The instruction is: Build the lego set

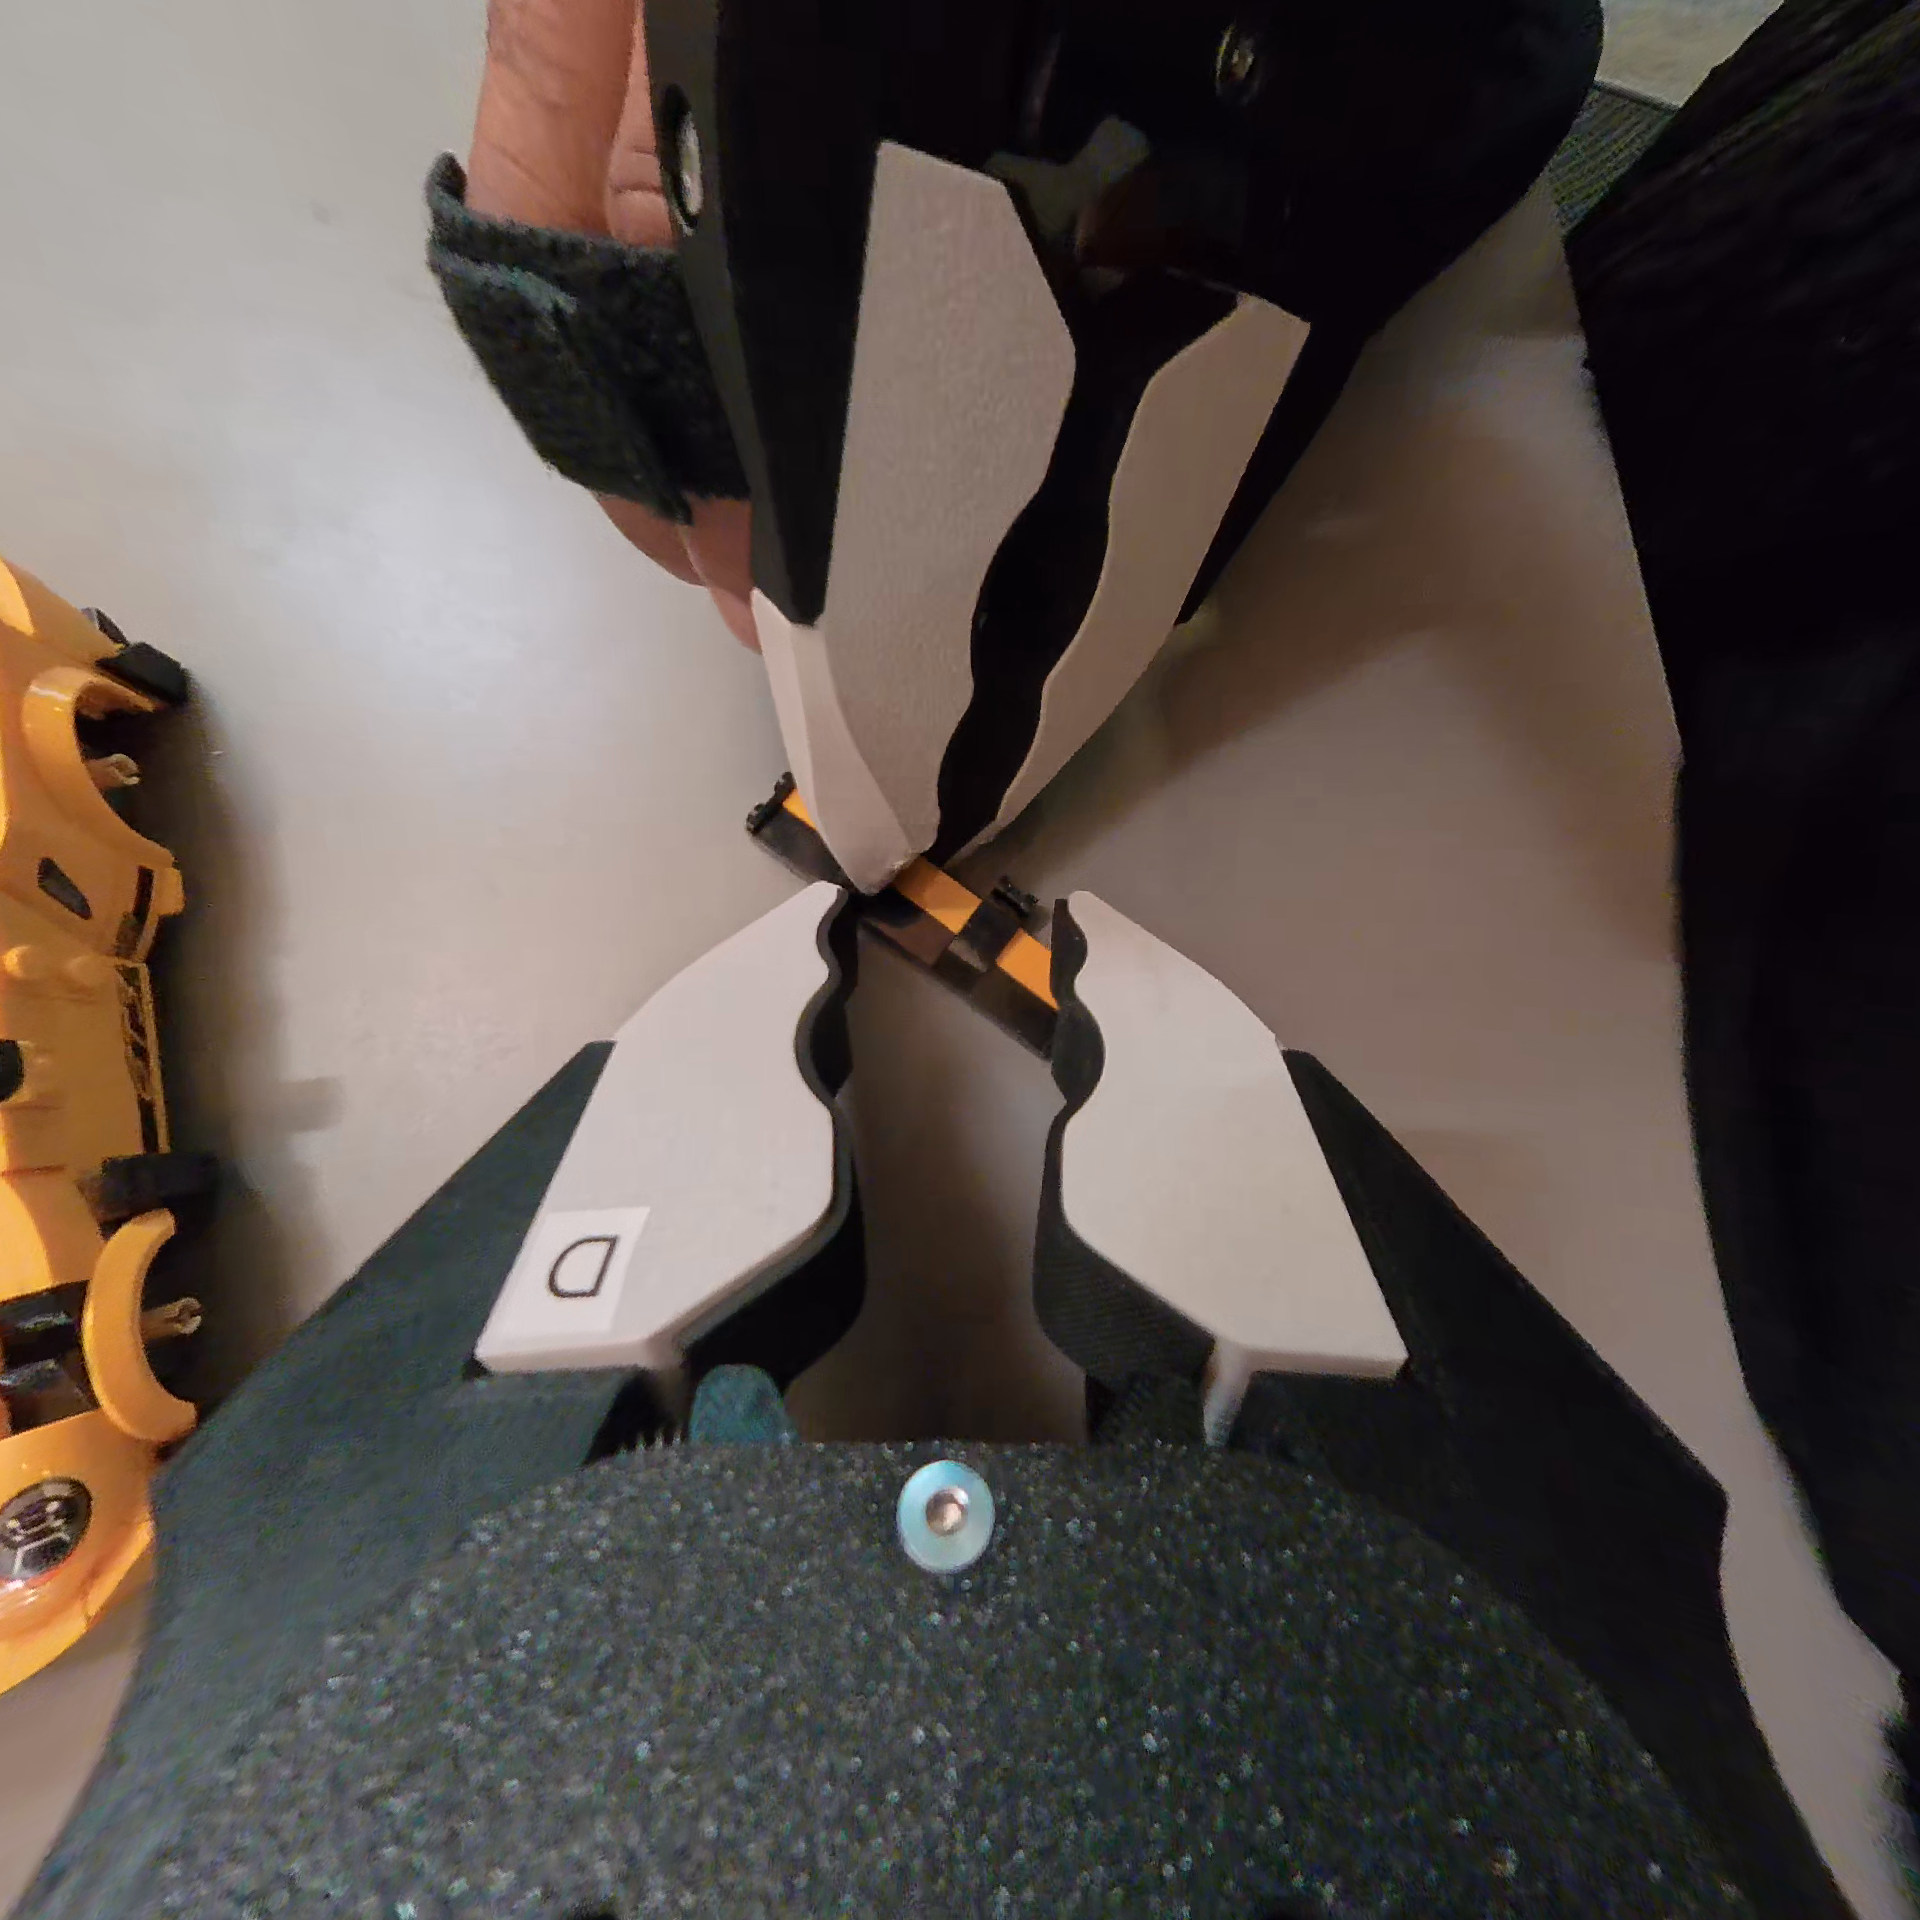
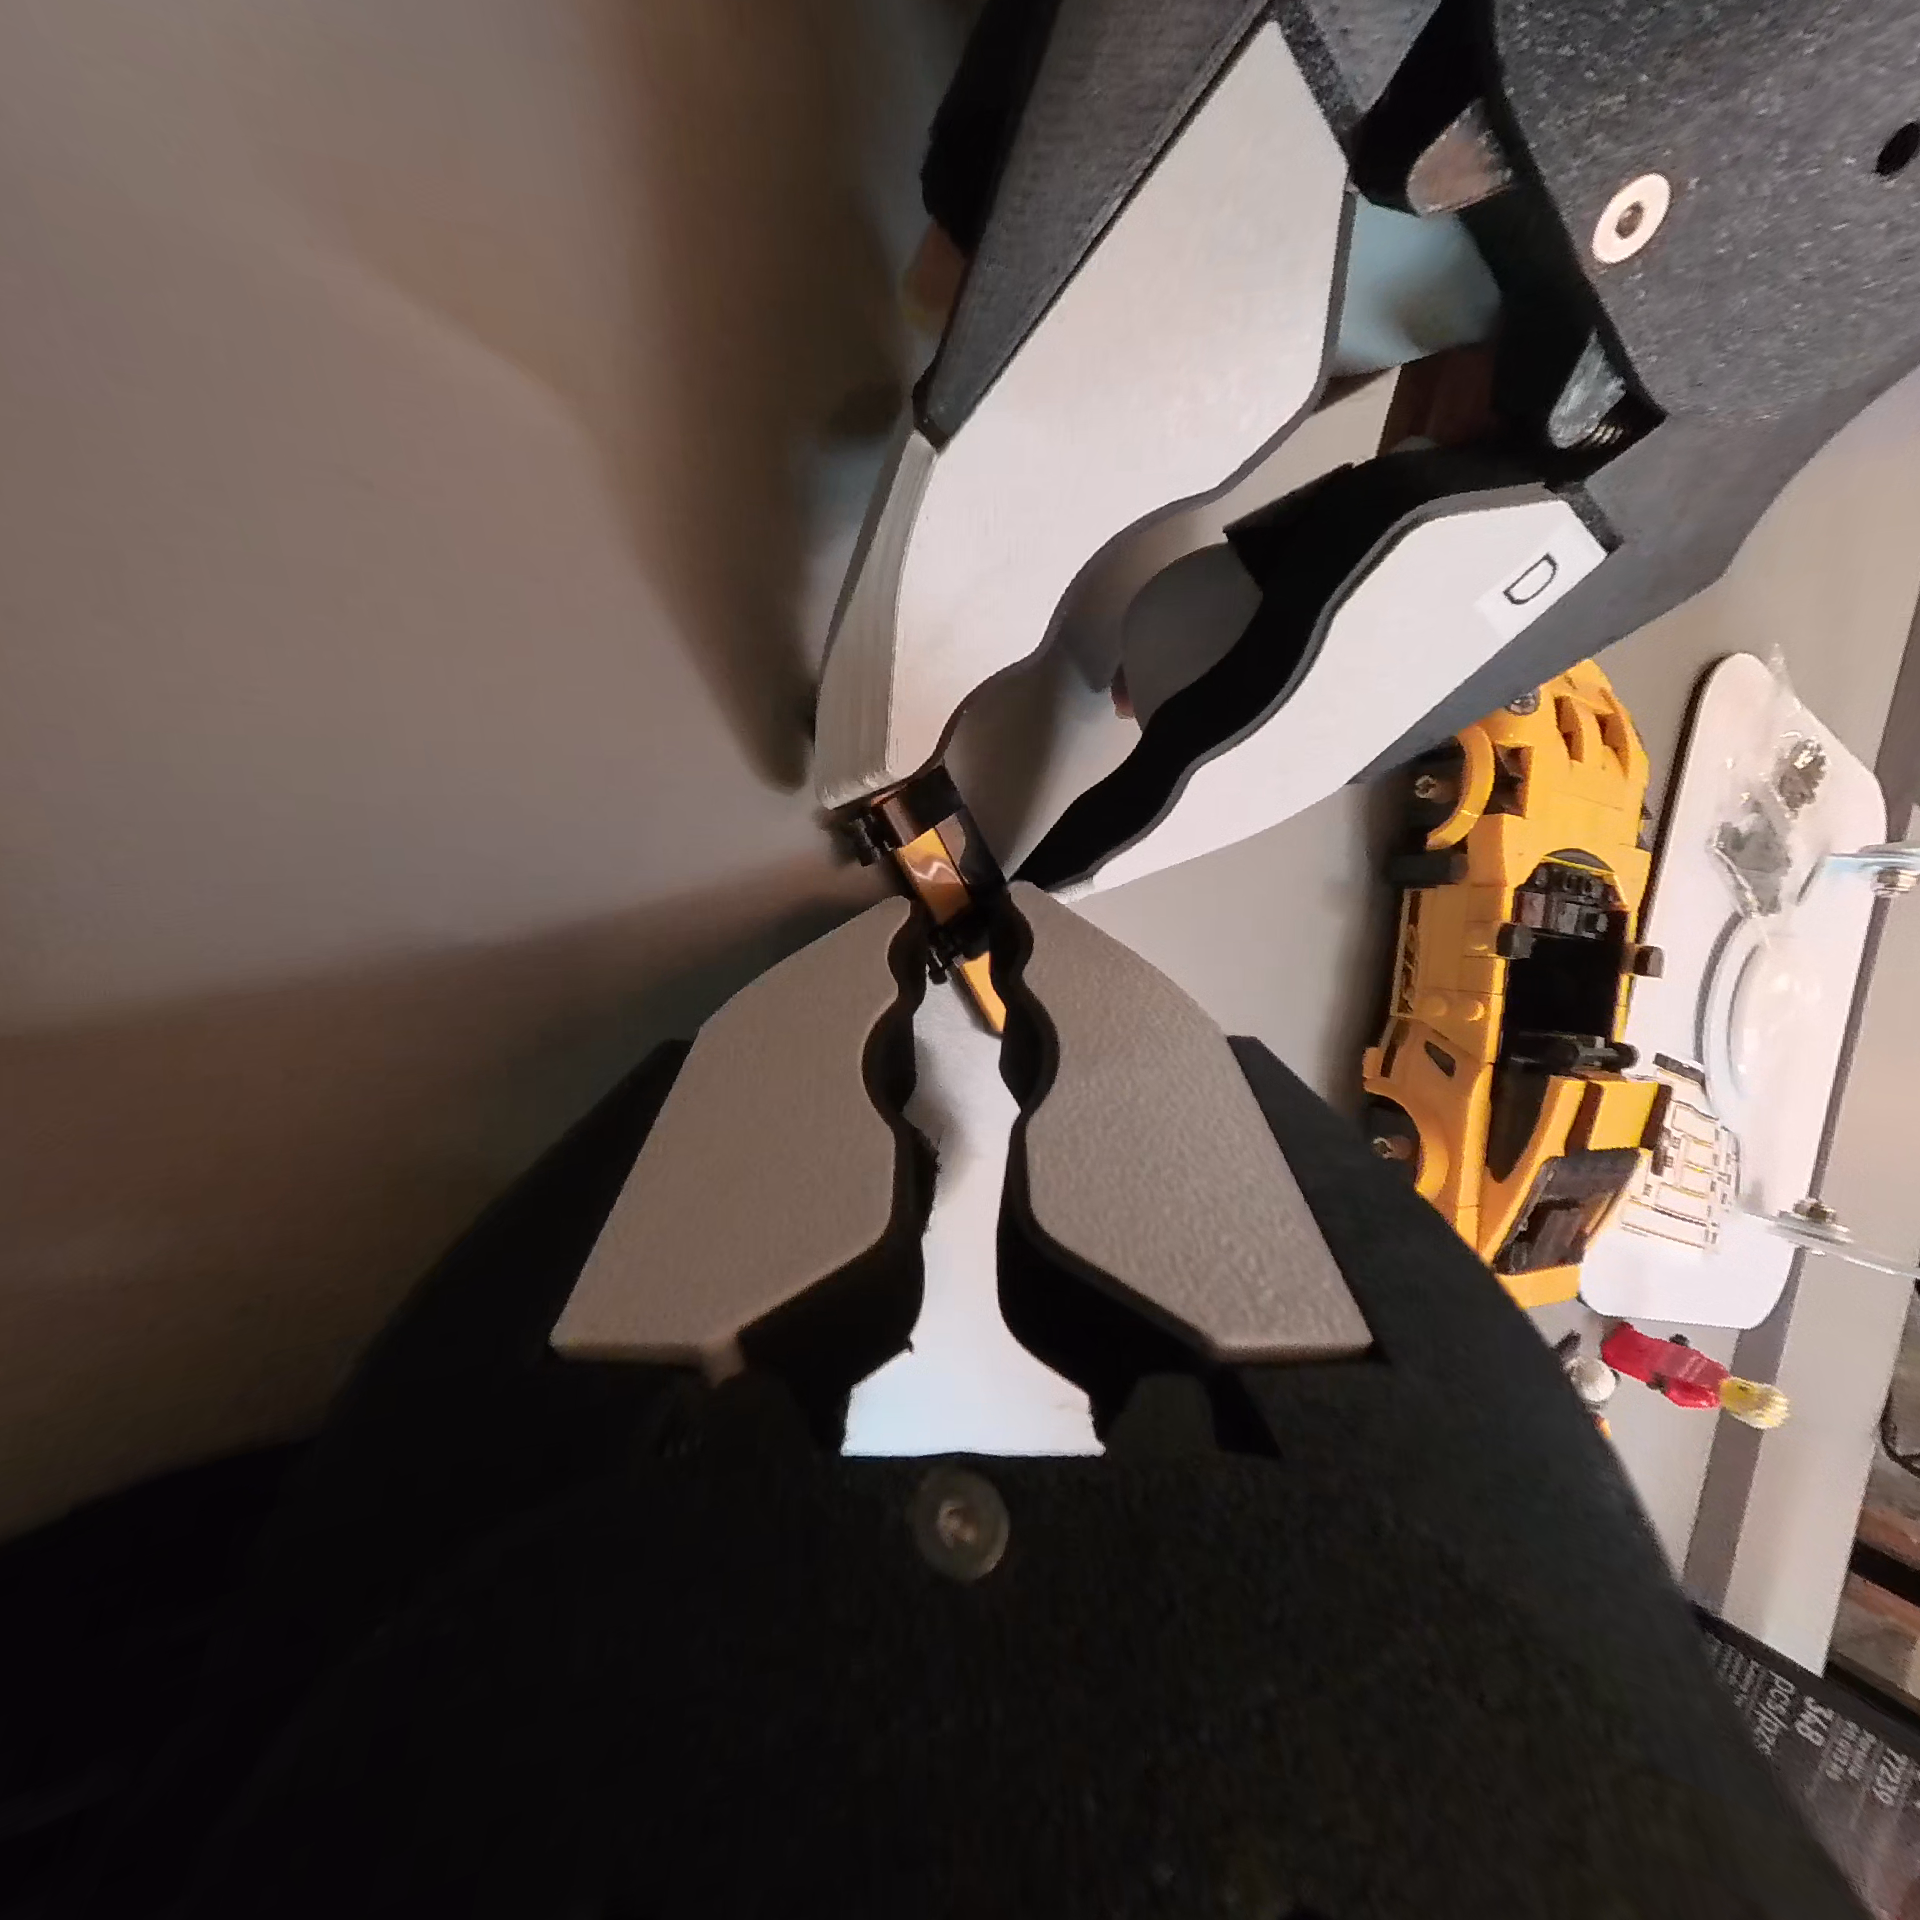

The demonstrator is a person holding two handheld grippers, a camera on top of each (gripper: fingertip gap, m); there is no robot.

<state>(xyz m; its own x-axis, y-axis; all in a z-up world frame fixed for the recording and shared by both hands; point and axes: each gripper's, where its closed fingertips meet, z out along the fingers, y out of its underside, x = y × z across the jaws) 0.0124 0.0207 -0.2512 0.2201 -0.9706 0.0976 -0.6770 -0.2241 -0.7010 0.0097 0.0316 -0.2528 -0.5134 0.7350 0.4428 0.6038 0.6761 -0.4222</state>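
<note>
Both grippers are on one small yellow-and-black lego sub-assembly (image 1: 961, 935), held up off the table (image 1: 364, 520) between them. Your right gripper (image 1: 914, 857) is pinched tight on its middle at the very fingertips. Your left gripper (image 1: 951, 914) stands fairly wide, its tips straddling the strip's lower end and touching it on both sides; whether it actually clamps, I can't tell. Main risk: the grip is tip-only on a thin, glossy part, so any twist or push from the left will likely pivot it out of the right's pinch or pop the small black clips at the ends. Squeezing with the left while the strip sits diagonal across its tips could bend or split the strip at a stud joint. If it drops, it probably lands near the yellow car (image 2: 1517, 997) and bounces. Around: the car lies on the table to your left, cockpit open, well apart from the hand-off. Beyond it there's a white board (image 2: 1766, 1288) carrying a clear bag of small parts (image 2: 1766, 831), and a red minifigure (image 2: 1662, 1371) lies past the car's nose. Nothing blocks the path to the car except your own left gripper body, which sits between the strip and it.
</note>
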